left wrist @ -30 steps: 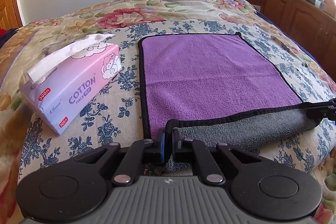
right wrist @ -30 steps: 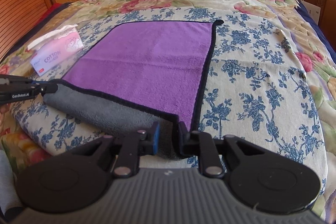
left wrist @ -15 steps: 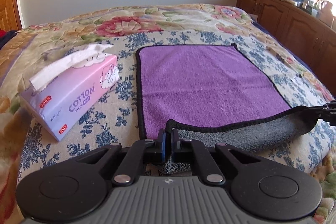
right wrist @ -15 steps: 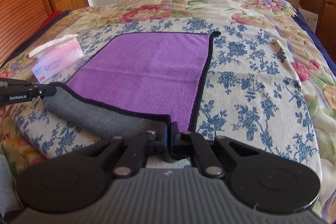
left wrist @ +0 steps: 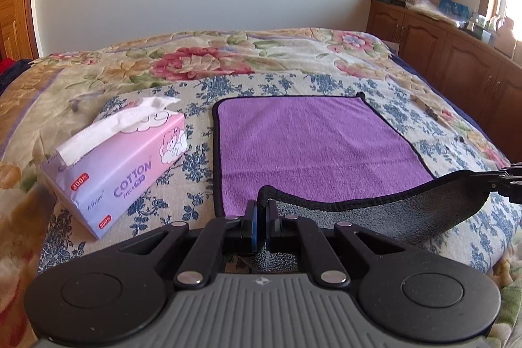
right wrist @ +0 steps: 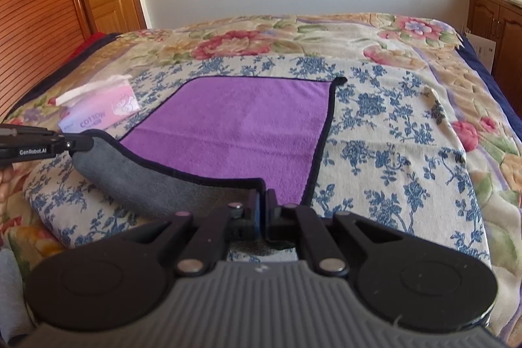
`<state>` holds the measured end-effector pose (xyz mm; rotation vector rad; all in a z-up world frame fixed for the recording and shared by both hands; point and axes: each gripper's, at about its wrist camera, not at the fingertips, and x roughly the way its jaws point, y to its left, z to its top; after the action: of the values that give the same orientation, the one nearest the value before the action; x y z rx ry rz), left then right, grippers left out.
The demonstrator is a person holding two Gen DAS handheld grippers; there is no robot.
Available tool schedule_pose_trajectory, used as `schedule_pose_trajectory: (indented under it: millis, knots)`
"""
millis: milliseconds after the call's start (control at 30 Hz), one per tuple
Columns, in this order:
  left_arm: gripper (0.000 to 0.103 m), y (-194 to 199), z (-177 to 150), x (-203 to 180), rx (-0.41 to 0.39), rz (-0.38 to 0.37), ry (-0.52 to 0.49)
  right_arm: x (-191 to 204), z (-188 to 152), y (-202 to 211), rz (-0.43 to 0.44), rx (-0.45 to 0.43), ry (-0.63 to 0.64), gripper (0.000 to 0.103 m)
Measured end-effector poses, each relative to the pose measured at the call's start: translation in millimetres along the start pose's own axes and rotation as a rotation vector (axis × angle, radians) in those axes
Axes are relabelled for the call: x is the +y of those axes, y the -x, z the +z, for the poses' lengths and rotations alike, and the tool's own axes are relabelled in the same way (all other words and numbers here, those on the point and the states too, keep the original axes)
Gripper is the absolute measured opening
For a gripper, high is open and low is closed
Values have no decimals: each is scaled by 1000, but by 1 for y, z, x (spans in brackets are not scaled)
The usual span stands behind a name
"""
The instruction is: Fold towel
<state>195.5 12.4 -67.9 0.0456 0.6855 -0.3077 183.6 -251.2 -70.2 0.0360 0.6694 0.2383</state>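
Beside towel (left wrist: 313,149), tissue box (left wrist: 124,165), print legible

Towel (left wrist: 319,145): purple top face, grey underside, black piping round edge. Mostly flat on bed, far edge and both far corners lying down. Near edge lifted off bed, turned up so grey underside (right wrist: 153,185) faces me, sagging in shallow curve between its two near corners. Near-left corner pinched in my left jaws, near-right corner pinched in my right jaws. Small tab sticks out at far-right corner (right wrist: 339,81). Faint crease lines across purple face.
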Motion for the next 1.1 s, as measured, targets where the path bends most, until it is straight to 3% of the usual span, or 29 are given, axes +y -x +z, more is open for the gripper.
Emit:
schedule_pose_trajectory:
  millis: [1100]
  knots:
    - [5, -1, 21, -4, -77, -2, 8, 1, 22, -7, -18, -127, 66, 3]
